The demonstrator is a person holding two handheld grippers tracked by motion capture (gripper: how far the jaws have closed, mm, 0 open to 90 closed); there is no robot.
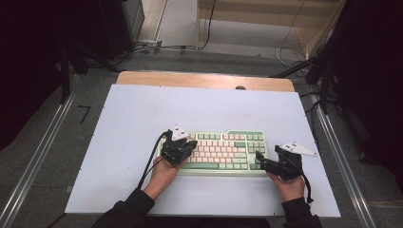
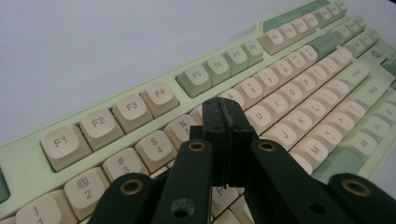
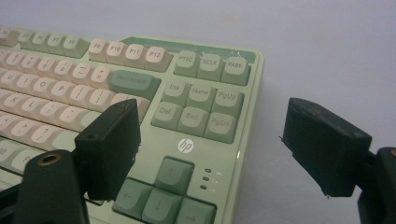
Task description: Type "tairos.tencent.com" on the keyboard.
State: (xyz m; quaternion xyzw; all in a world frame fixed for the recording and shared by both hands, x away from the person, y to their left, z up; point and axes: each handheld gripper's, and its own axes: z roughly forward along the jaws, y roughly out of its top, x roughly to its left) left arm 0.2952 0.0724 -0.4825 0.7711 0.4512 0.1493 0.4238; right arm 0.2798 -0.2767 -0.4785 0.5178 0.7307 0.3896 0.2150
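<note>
A pale green keyboard (image 1: pixel 223 151) with cream and green keys lies on the white mat, near the front. My left gripper (image 1: pixel 188 145) hovers over its left part. In the left gripper view the keyboard (image 2: pixel 140 105) runs diagonally and the left gripper (image 2: pixel 227 116) is shut, its jaws pressed together just above the number row with nothing between them. My right gripper (image 1: pixel 260 159) sits at the keyboard's right end. In the right gripper view this gripper (image 3: pixel 212 119) is open: one jaw stands over the keys left of the arrow cluster (image 3: pixel 163 193), the other over the mat past the keyboard's edge.
The white mat (image 1: pixel 142 118) covers a wooden table whose far edge (image 1: pixel 204 80) shows at the back. Metal rails (image 1: pixel 43 147) run along both sides. Cables (image 1: pixel 157 47) and dark equipment lie on the floor beyond. Both forearms enter from the bottom.
</note>
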